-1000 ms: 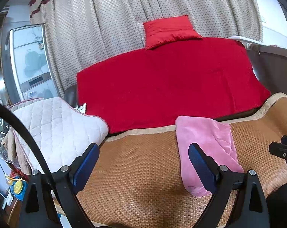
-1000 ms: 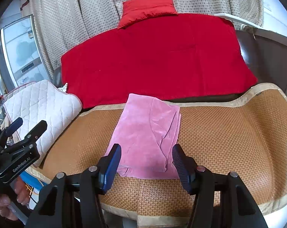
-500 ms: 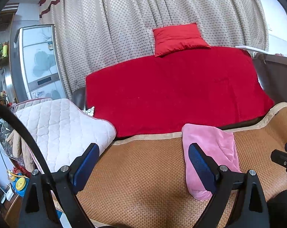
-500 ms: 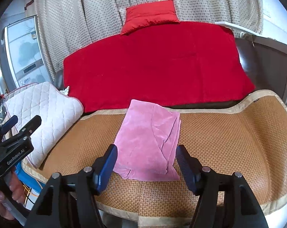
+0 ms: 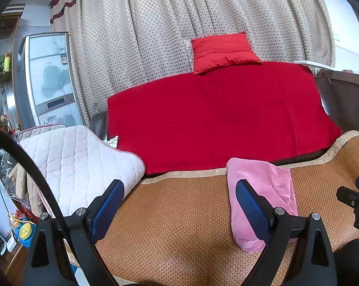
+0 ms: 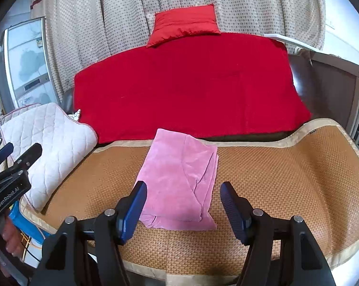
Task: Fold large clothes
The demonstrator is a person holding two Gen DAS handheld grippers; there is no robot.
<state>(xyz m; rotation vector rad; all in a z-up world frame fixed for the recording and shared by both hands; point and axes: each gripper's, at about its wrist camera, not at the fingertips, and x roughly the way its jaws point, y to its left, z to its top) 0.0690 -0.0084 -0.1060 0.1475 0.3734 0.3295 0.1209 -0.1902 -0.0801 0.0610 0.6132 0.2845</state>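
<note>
Pink garment [image 6: 179, 178] lies folded mid-frame on the woven mat [image 6: 286, 178]; right gripper [image 6: 183, 211] and left gripper [image 5: 179, 205] both gape empty. Fold looks finished; next, probably another garment.

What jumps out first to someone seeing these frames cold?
The big red blanket draped over the sofa back, with a red cushion on top against the dotted curtain. In front, a folded pink garment lies flat on the woven mat, just ahead of the open right gripper. The left gripper, also open, sits off to the garment's left, near a white quilted pad.
</note>
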